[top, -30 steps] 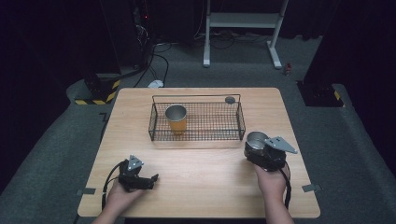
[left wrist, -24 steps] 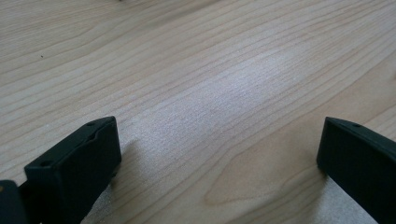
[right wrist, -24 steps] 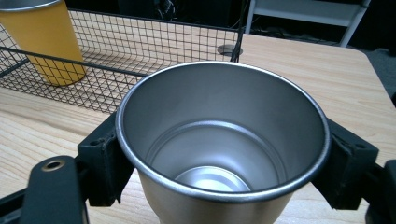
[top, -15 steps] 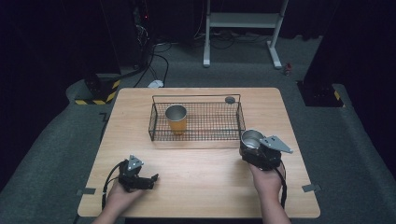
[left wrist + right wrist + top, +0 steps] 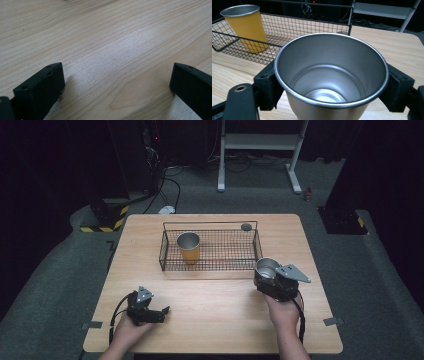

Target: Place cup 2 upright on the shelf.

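My right gripper (image 5: pixel 267 274) is shut on a silver metal cup (image 5: pixel 266 266), held upright just off the black wire basket's (image 5: pixel 210 265) front right corner. In the right gripper view the silver cup (image 5: pixel 330 75) sits between both black jaws, its empty inside showing. An orange cup (image 5: pixel 189 248) with a metal rim stands upright in the left part of the basket, and in the right gripper view this orange cup (image 5: pixel 247 27) is at the upper left. My left gripper (image 5: pixel 161 312) rests low over the table at the front left, open, with bare wood between its jaws.
The wooden table (image 5: pixel 215 320) has a small dark round thing (image 5: pixel 246 226) by the basket's far right corner. Grey tape tabs mark the front corners. Beyond the table lie cables, a white frame stand (image 5: pixel 260 145) and a striped black-and-yellow block (image 5: pixel 102 222).
My right gripper has carried the silver cup a little to the left and forward, closer to the basket's front right corner. The left gripper has stayed still.
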A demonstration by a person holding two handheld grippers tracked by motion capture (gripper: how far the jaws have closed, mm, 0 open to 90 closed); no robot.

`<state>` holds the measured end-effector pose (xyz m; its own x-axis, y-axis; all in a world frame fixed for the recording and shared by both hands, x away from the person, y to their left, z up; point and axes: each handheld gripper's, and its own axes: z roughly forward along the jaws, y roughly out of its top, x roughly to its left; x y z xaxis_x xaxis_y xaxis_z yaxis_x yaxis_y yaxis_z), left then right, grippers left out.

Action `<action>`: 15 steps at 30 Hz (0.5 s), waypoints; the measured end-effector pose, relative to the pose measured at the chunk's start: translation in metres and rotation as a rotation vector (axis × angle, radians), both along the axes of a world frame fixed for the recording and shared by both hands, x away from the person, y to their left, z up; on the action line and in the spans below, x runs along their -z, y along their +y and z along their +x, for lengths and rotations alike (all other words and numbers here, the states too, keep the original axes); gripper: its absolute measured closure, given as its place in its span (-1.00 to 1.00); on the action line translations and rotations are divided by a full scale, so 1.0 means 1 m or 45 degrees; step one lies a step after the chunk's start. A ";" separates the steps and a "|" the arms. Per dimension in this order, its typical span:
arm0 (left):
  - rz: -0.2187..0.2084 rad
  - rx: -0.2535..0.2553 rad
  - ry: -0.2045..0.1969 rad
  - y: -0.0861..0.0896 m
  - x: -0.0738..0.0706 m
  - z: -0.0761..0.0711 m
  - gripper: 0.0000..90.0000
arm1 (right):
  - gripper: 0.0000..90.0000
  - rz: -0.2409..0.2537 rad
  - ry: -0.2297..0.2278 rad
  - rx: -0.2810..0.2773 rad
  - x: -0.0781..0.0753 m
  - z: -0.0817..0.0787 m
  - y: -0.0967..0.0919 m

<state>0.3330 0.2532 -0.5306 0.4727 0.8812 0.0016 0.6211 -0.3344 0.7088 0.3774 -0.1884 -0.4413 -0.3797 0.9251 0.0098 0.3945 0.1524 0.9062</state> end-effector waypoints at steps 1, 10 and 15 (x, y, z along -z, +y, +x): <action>0.000 0.000 -0.002 0.000 0.000 0.000 -1.00 | -0.58 0.001 -0.002 -0.003 -0.002 0.000 0.001; 0.012 0.008 0.001 0.001 0.000 0.001 -1.00 | -0.58 0.001 -0.056 -0.021 -0.036 0.010 0.013; 0.012 0.008 0.000 0.000 0.000 0.001 -1.00 | -0.58 0.007 -0.057 -0.026 -0.043 0.022 0.023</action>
